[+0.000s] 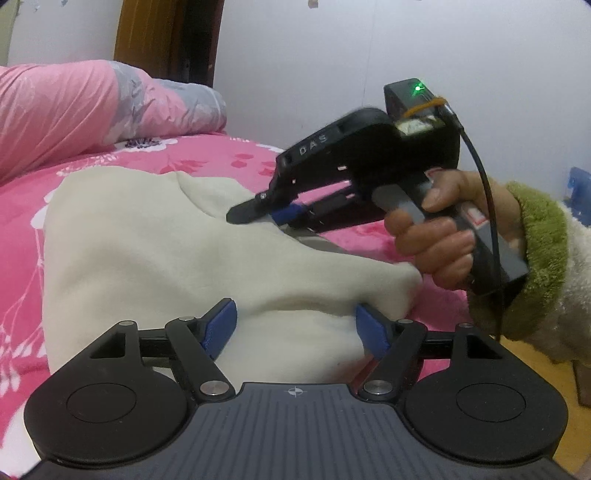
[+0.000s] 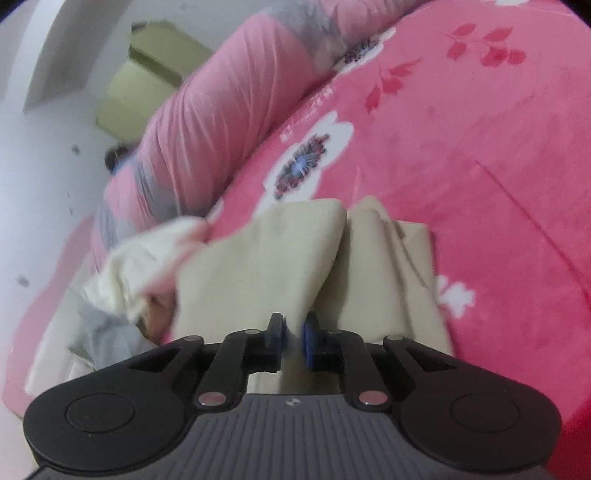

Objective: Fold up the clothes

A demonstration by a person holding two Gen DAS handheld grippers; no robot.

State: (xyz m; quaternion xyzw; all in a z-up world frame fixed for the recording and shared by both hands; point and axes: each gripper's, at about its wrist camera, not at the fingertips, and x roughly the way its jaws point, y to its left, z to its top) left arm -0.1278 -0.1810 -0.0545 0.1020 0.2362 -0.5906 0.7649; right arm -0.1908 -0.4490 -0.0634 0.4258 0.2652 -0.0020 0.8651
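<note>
A cream fleece garment (image 1: 155, 236) lies spread on the pink floral bedspread (image 1: 207, 155). My left gripper (image 1: 295, 325) is open, its blue pads either side of the garment's near edge, which bulges between them. In the left wrist view the right gripper (image 1: 255, 214) comes in from the right, held by a hand (image 1: 436, 236) in a green-cuffed sleeve, its fingertips on the cloth. In the right wrist view the right gripper (image 2: 293, 332) is shut on a fold of beige cloth (image 2: 266, 254), which hangs in pleats ahead of it.
A rolled pink and grey quilt (image 1: 74, 110) lies along the far side of the bed. A white wall (image 1: 369, 48) and a wooden door frame (image 1: 147, 33) stand behind. More pale and grey clothes (image 2: 110, 295) are heaped at the left in the right wrist view.
</note>
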